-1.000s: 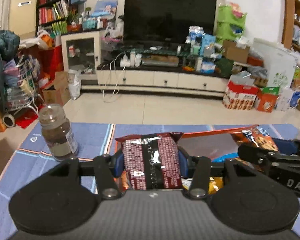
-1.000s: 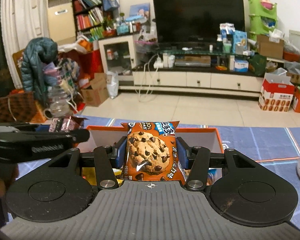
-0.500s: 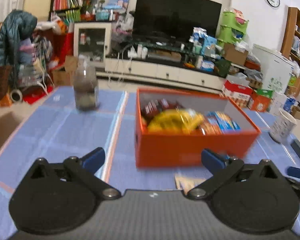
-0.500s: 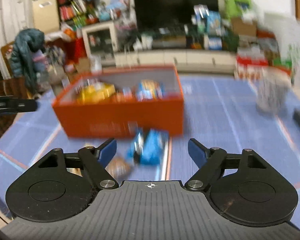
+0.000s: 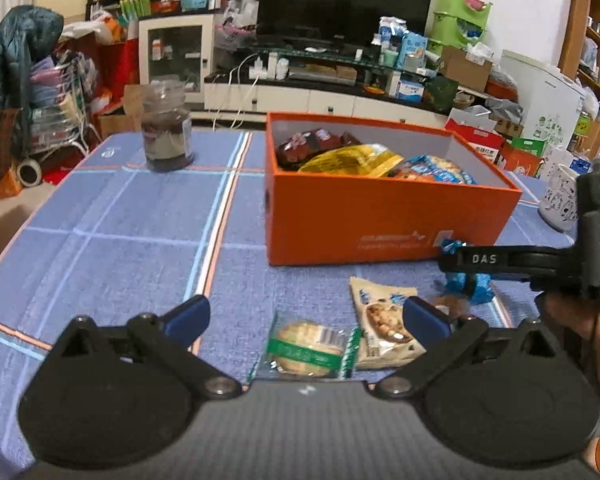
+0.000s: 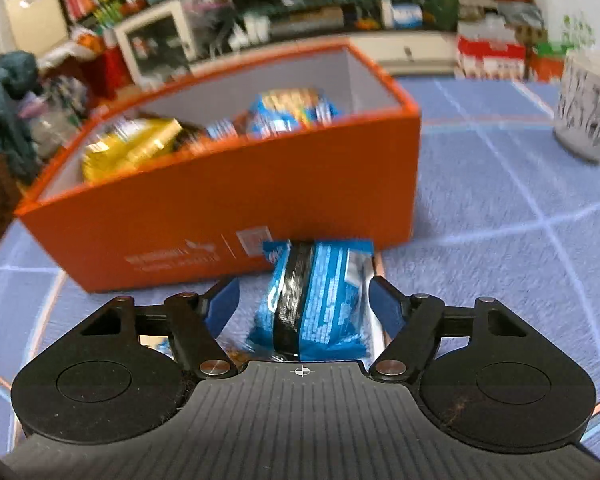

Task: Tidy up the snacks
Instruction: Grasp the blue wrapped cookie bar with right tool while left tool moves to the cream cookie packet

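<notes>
The left gripper (image 5: 306, 318) hangs over the table (image 5: 112, 236) with its fingers (image 5: 186, 317) spread as wide as they go, holding nothing. Below the gap, at about 6 o'clock in the left wrist view, lies a green-edged cookie packet (image 5: 308, 350). Just beside it, toward 5 o'clock, lies a pale cookie packet (image 5: 384, 320), touching or slightly overlapping the green one.

The right gripper (image 6: 304, 304) has its fingers (image 6: 222, 306) about half open; they have just been closing. A blue packet (image 6: 320, 300) lies between them on the table, but neither finger presses on it: there is a clear gap on the left side and a thin one on the right. In the left wrist view the same gripper reaches in from 3 o'clock, with a hand (image 5: 592, 344) behind it.

The orange box (image 5: 380, 220) stands open at 12 o'clock, just behind the blue packet. Inside it are a dark red packet (image 5: 304, 148), a yellow bag (image 5: 352, 160) and blue-and-orange packets (image 5: 436, 168). A jar (image 5: 166, 132) stands at 10 o'clock, well apart from the box, and a white patterned cup (image 6: 588, 112) stands at 2 o'clock in the right wrist view.
</notes>
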Demonstrator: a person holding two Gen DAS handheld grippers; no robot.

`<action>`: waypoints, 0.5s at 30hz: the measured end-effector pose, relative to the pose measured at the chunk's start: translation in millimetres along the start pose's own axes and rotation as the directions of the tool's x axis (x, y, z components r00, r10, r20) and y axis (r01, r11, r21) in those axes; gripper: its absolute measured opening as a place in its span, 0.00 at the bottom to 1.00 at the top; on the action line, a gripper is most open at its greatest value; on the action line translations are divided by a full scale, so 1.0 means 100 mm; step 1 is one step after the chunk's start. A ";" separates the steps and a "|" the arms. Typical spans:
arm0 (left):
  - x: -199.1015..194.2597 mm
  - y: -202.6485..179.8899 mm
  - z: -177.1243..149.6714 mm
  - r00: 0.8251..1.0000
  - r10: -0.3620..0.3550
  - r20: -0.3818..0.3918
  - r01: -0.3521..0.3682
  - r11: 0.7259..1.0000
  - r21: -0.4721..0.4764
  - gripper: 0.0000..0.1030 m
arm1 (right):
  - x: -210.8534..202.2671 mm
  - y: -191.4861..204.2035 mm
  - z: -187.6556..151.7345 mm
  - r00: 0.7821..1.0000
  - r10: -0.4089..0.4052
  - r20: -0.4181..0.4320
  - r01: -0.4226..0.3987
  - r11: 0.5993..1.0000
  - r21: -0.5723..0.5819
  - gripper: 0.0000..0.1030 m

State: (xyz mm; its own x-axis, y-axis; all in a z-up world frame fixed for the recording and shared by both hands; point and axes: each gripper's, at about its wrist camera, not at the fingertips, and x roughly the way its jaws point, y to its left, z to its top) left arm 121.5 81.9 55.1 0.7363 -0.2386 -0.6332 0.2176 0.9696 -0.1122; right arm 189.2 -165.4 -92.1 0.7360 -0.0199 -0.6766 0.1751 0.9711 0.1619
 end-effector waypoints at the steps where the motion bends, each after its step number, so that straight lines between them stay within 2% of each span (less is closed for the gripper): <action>1: 0.02 0.01 -0.01 1.000 0.002 -0.011 -0.002 1.000 -0.003 0.99 | 0.07 0.00 -0.01 1.000 -0.004 -0.019 0.004 1.000 -0.001 0.57; 3: 0.07 0.04 0.00 0.999 0.000 -0.033 0.000 1.000 -0.004 0.99 | 0.10 0.04 -0.04 1.000 -0.027 -0.014 0.027 0.998 -0.055 0.50; 7: 0.11 0.01 0.00 0.999 -0.033 -0.038 0.033 0.999 0.008 0.99 | 0.05 -0.07 -0.06 1.000 -0.023 -0.020 0.021 0.995 -0.093 0.47; 12: 0.23 -0.20 -0.04 0.997 -0.057 -0.056 0.059 0.997 0.040 0.99 | -0.09 -0.32 -0.12 1.000 -0.019 -0.024 0.016 0.991 -0.131 0.47; 15: 0.31 -0.39 -0.03 0.997 -0.068 -0.030 0.070 0.994 0.078 0.99 | -0.19 -0.45 -0.18 0.999 -0.008 -0.035 0.002 0.990 -0.144 0.47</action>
State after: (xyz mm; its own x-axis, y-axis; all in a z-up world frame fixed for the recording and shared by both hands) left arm 133.7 36.9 37.4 0.7000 -0.3023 -0.6470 0.3182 0.9431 -0.0964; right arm 155.1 -204.4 -99.7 0.7114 -0.0189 -0.7026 0.0809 0.9952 0.0552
